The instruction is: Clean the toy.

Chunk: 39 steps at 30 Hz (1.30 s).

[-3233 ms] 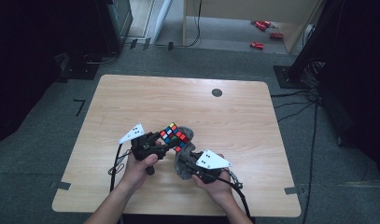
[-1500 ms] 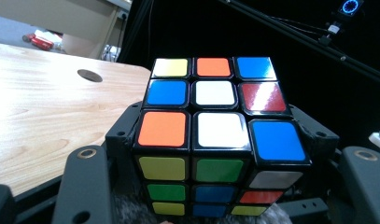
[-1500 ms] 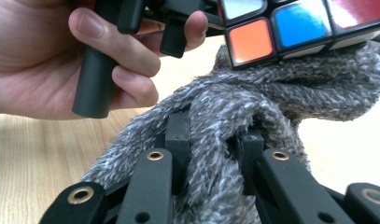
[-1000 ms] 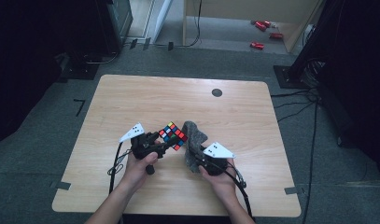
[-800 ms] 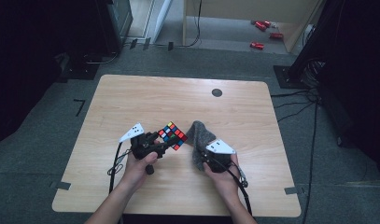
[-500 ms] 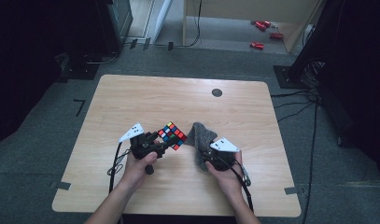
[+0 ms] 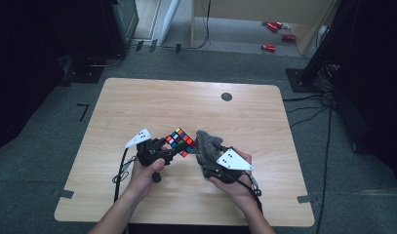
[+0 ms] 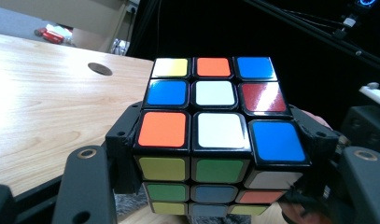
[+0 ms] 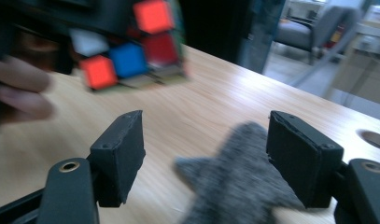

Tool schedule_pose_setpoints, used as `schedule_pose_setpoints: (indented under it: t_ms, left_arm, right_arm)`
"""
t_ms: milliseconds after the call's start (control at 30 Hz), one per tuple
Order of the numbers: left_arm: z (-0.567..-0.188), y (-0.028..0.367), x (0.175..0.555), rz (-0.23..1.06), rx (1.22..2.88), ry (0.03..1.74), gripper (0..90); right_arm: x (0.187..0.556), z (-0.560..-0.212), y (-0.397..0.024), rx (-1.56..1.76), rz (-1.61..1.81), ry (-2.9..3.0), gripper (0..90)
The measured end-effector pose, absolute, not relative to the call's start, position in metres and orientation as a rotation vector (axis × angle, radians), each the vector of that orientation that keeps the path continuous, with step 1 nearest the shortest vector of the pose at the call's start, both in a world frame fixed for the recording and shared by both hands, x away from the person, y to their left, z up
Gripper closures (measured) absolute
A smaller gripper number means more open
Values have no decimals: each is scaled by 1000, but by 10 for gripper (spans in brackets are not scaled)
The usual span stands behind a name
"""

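Note:
A scrambled Rubik's cube (image 7: 180, 140) is held just above the table, and my left gripper (image 7: 163, 150) is shut on it. In the left gripper view the cube (image 8: 211, 126) sits between both jaws with its orange, white and blue row facing up. A grey cloth (image 7: 206, 144) lies crumpled to the right of the cube. My right gripper (image 7: 209, 157) stands over the cloth's near end. Its jaws have just been opening. In the right gripper view the cloth (image 9: 239, 186) lies on the wood between the spread pads (image 9: 124, 149), which do not touch it, and the blurred cube (image 9: 131, 42) hangs beyond.
The light wooden table (image 7: 137, 102) has a dark round hole (image 7: 227, 96) at its far middle. Red objects (image 7: 274, 36) lie on the floor behind the table. Cables trail off the right side.
The right gripper's jaws have spread apart and let go of the grey cloth. The right hand has drawn back slightly toward the person. The left gripper with the cube has stayed put.

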State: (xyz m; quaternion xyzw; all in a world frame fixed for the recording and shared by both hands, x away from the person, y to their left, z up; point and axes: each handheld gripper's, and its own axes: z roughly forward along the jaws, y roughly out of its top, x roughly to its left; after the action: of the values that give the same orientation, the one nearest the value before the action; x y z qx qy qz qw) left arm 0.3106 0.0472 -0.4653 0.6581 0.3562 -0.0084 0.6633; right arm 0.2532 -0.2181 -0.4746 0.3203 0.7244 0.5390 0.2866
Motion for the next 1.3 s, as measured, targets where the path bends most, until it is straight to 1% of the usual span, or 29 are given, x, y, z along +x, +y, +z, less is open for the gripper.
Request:
schedule_pose_setpoints:
  t_ms: [167,367,567,667,733,833,1300]
  left_arm:
    - [-464,43,308,-23,1502,801,349]
    - [-462,36,304,-39,1512,797,350]
    - [-463,24,298,-51,1543,775,349]
    - [-463,21,296,-53,1554,764,350]
    - [-463,21,296,-50,1556,763,350]
    - [-463,21,296,-50,1553,766,349]
    - [-464,21,297,-71,1555,776,349]
  right_arm:
    - [247,-473,-201,780,1481,1975,240]
    - [244,-475,-192,787,1471,1957,209]
    - [242,-477,-186,814,1446,1940,206]
    - [242,-478,-184,822,1428,1936,230]
    - [241,-479,-185,841,1420,1920,290]
    - [241,-479,-187,845,1434,1916,318]
    - [239,-480,-185,829,1409,1909,330]
